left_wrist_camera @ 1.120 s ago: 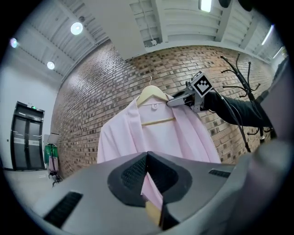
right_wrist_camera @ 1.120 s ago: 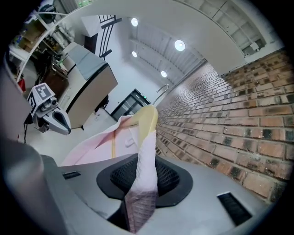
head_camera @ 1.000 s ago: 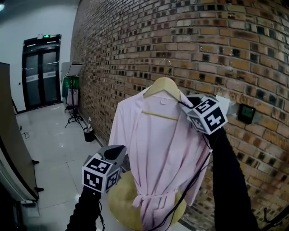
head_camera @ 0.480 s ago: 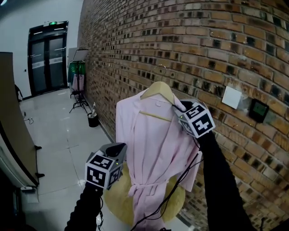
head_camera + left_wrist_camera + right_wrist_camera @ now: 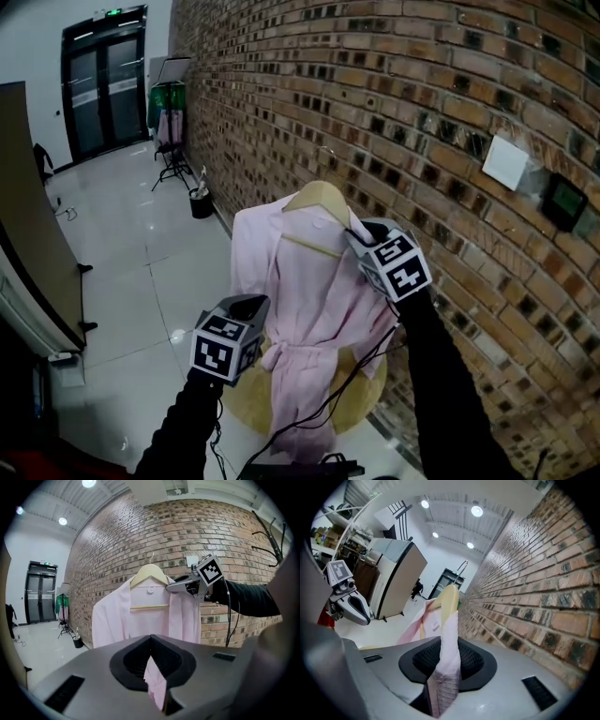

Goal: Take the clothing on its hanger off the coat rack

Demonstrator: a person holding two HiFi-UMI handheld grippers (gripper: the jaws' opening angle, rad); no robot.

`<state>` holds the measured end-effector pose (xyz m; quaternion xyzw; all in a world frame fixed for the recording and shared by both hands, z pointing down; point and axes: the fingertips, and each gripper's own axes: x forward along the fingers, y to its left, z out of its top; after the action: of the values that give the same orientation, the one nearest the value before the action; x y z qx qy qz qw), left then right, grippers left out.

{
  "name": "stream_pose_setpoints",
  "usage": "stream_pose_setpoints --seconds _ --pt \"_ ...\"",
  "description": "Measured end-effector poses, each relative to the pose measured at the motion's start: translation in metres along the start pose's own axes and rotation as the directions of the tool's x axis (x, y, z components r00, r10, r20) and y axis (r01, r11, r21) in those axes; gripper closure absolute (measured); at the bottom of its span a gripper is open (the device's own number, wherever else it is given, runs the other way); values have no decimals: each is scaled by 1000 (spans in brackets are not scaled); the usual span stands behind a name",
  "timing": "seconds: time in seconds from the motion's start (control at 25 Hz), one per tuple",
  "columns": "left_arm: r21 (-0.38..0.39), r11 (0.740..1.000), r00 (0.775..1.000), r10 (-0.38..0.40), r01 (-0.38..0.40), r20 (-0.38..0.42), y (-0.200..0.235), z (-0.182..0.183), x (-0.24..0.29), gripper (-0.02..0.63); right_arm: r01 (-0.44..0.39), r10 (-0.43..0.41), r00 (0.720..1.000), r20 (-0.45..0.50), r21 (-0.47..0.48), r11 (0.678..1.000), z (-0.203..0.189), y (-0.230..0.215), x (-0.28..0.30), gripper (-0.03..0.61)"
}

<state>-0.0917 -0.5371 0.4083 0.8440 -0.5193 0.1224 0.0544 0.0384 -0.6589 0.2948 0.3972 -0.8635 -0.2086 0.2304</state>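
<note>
gripping the pink robe (image 5: 302,309) from both sides, two arms in black sleeves (image 5: 441,384) reach forward, each cube showing black-and-white square markers. the right claw (image 5: 361,231), at 2 o'clock, is clamped on the robe's shoulder over the wooden hanger (image 5: 319,199). the left claw (image 5: 249,306), at 7 o'clock, pinches a fold of its cloth. the brick wall (image 5: 394,94) spans 12 to 4 o'clock, dark double doors (image 5: 105,84) stand at 11 and the glossy floor (image 5: 141,281) is at 9.

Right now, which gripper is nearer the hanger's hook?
Right. The right gripper clamps the robe at its shoulder on the hanger, just below the hook. The left gripper pinches robe fabric lower down, by the waist.
</note>
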Motion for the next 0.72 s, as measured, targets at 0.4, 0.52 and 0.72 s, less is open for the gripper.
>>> stream_pose_setpoints --seconds 0.4,0.52,0.72 --pt "-76 997 991 -18 8 -133 -16 -81 17 601 -149 166 983 -77 191 970 -108 85 35 523" --pt "-99 995 985 -25 8 -168 -19 -99 17 601 -184 217 972 -96 274 944 -138 109 42 526" --pt "-120 993 978 -27 2 -208 -22 -122 21 601 -218 287 950 -126 391 894 -184 144 52 531"
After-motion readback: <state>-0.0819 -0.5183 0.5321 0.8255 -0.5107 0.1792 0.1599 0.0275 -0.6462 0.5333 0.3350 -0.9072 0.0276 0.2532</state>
